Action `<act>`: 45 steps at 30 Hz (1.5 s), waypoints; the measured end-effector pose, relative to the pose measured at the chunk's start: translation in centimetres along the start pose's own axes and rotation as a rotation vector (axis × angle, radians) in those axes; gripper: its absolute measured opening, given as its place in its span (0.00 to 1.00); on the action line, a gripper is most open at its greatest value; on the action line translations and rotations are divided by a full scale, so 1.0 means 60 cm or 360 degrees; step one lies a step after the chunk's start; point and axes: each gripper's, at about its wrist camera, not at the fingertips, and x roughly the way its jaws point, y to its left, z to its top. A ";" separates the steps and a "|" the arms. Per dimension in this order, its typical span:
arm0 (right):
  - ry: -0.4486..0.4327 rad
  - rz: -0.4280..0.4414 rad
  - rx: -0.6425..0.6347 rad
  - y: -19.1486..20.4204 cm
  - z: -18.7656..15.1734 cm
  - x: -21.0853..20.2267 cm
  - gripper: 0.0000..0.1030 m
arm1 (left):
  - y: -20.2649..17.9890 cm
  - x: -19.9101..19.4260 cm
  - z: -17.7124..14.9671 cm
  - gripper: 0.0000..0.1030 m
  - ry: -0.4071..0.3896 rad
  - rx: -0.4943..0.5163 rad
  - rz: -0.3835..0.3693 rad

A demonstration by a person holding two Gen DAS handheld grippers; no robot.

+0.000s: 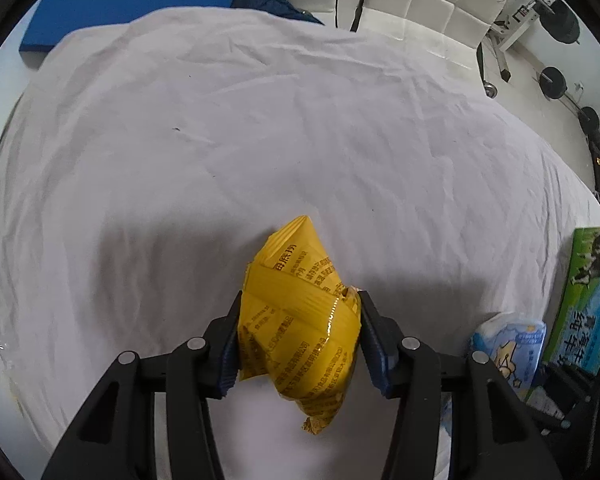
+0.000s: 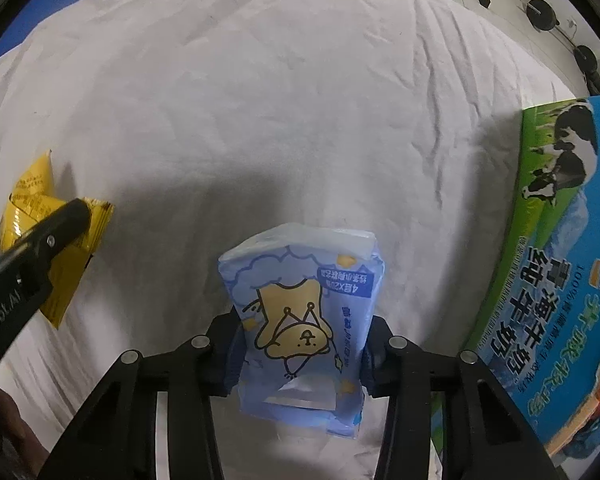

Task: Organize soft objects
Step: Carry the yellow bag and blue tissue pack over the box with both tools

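My left gripper (image 1: 298, 336) is shut on a crumpled yellow snack packet (image 1: 300, 320) and holds it above the white sheet (image 1: 260, 140). The packet also shows at the left of the right wrist view (image 2: 32, 216), clamped by the left gripper's black finger (image 2: 60, 224). My right gripper (image 2: 304, 352) is shut on a light blue tissue pack (image 2: 304, 320) with a cartoon bear on it, held above the sheet (image 2: 280, 100). The tissue pack shows at the lower right of the left wrist view (image 1: 508, 348).
A green and blue milk carton box (image 2: 556, 260) stands close on the right of the tissue pack; it also shows in the left wrist view (image 1: 588, 300). A blue mat (image 1: 120, 4), white padded seats (image 1: 440, 0) and barbell weights (image 1: 556, 80) lie beyond the bed.
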 end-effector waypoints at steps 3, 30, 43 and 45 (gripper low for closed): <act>-0.0018 0.0005 -0.0017 -0.008 -0.008 -0.015 0.45 | -0.005 -0.013 -0.006 0.46 -0.0031 0.0020 0.0008; -0.0515 0.0296 -0.0124 -0.220 -0.335 -0.323 0.45 | -0.076 -0.357 -0.223 0.46 -0.0404 0.0154 -0.0339; -0.0678 0.0339 0.0027 -0.357 -0.485 -0.415 0.45 | -0.227 -0.436 -0.305 0.46 -0.0454 0.0425 -0.0465; -0.0692 0.0332 0.0052 -0.380 -0.492 -0.420 0.45 | -0.255 -0.438 -0.312 0.46 -0.0453 0.0468 -0.0477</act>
